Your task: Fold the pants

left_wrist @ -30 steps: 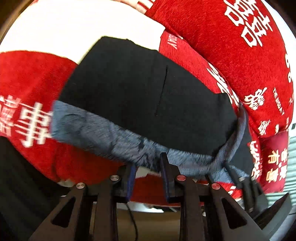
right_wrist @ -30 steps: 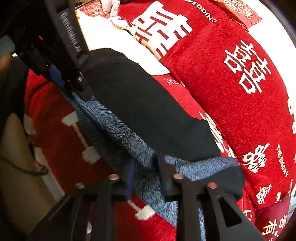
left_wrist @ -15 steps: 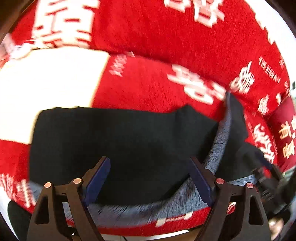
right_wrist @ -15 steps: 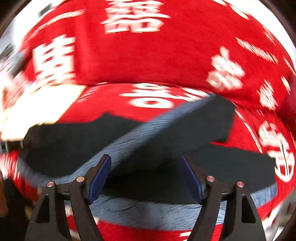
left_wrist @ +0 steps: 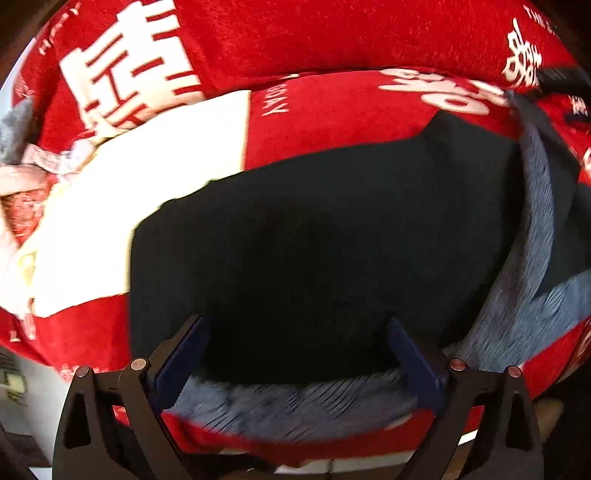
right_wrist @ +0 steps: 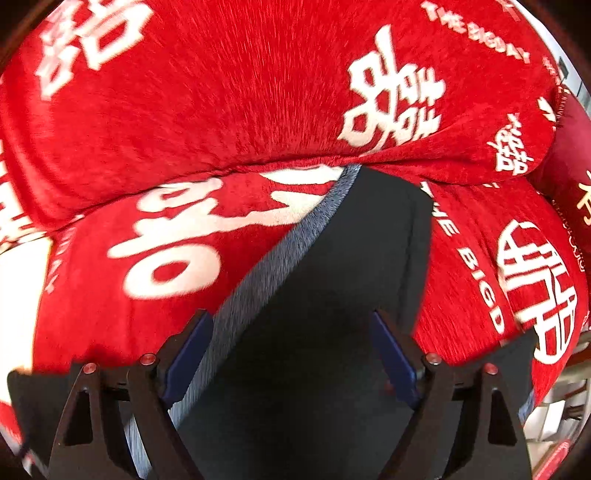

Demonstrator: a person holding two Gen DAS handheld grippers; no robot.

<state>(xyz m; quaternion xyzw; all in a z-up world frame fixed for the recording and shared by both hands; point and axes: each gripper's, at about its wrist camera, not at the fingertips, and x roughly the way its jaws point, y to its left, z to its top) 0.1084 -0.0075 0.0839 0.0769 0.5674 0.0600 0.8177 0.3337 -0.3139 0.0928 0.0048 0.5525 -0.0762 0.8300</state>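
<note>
Both my left gripper [left_wrist: 297, 354] and right gripper [right_wrist: 291, 349] are opening wide, gripping nothing. The dark pants [left_wrist: 325, 236] lie folded flat on the red blanket [left_wrist: 351, 33] below them. I'd pick matching corners next, keeping edges aligned.

Both grippers: black triangular-cutout frames, reddish screws, fingers [left_wrist: 413, 358] [right_wrist: 393, 354] with dark blue pads.

One pair of dark pants [left_wrist: 314, 229], one red blanket [left_wrist: 332, 37] with white characters, two hand-held grippers [left_wrist: 295, 350].
</note>
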